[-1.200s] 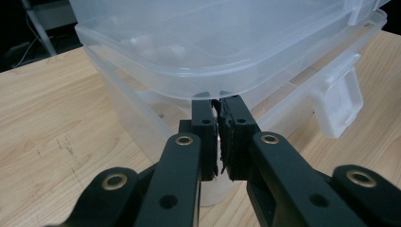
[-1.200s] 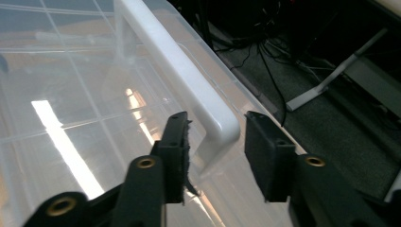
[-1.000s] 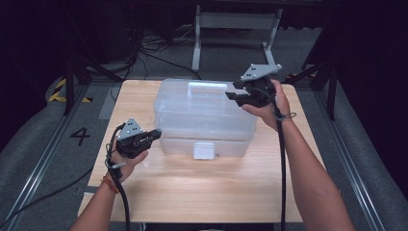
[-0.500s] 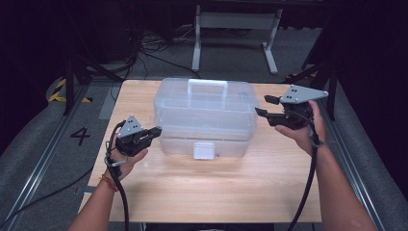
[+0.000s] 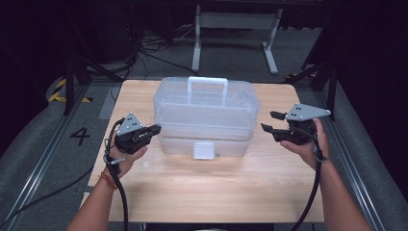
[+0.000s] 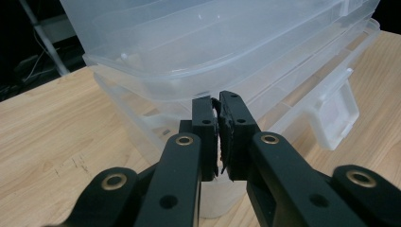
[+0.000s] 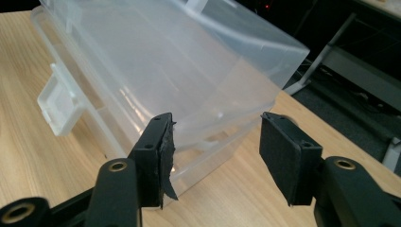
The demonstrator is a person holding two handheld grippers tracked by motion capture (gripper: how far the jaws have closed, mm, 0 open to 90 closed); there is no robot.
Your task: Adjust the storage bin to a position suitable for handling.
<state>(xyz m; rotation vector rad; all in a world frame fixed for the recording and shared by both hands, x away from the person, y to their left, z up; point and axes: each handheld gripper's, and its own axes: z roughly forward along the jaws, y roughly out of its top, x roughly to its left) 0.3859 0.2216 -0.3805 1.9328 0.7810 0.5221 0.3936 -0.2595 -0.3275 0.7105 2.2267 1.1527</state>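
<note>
Clear plastic box (image 5: 206,118) sits mid-surface (image 5: 202,192), lid down, between my two sets of fingers. Left gripper (image 5: 153,130) is just beside the box's left end; its fingers (image 6: 206,137) are clenched together on nothing, tips almost at the box wall. Right gripper (image 5: 269,122) hangs just off the box's right end, not touching; its jaws have just been opening and stand parted, nothing between them, with the box's corner ahead of the right fingers (image 7: 156,158).

Long axis runs straight from my left fingers across to my right. Latch (image 5: 204,150) faces me, between both grippers and a little nearer me. Carry handle (image 5: 207,84) lies along the top, beyond the fingertips.

Judgement: thin, see-through walls, looks empty, so probably light. Walls are smooth and likely slippery, and should flex if squeezed hard; cracking is possible. Best holds look like the projecting rim at each end, where lid meets base, or the handle on top. To open it, the latch tab is the place to pinch.
</note>
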